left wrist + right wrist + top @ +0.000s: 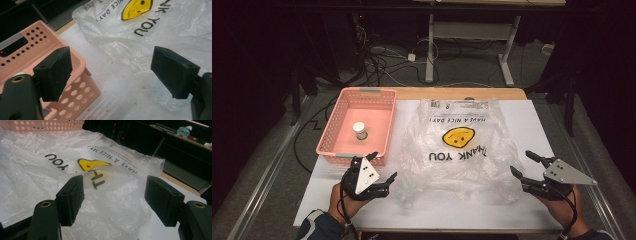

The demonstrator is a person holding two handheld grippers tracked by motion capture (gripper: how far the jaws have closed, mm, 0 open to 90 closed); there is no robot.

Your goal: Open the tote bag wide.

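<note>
A clear plastic bag (pixel 459 150) printed with a yellow smiley and "THANK YOU" lies crumpled in the middle of the white table cover. My left gripper (pixel 383 166) sits open near the bag's front left corner, beside the pink basket (pixel 341 117). In the left gripper view its jaws stand wide apart over bare cover, the bag (pixel 150 27) just ahead. My right gripper (pixel 522 164) is open at the bag's front right edge. In the right gripper view the bag (pixel 75 177) lies between and beyond the jaws, untouched. A small white jar (pixel 360 130) stands inside the basket.
The basket (pixel 82 75) stands close on the left gripper's left. The table's (pixel 492 93) wooden far edge shows behind the bag. Beyond it lie cables (pixel 387 62) on the floor and a white desk frame (pixel 472 35). Bare white cover runs along the front.
</note>
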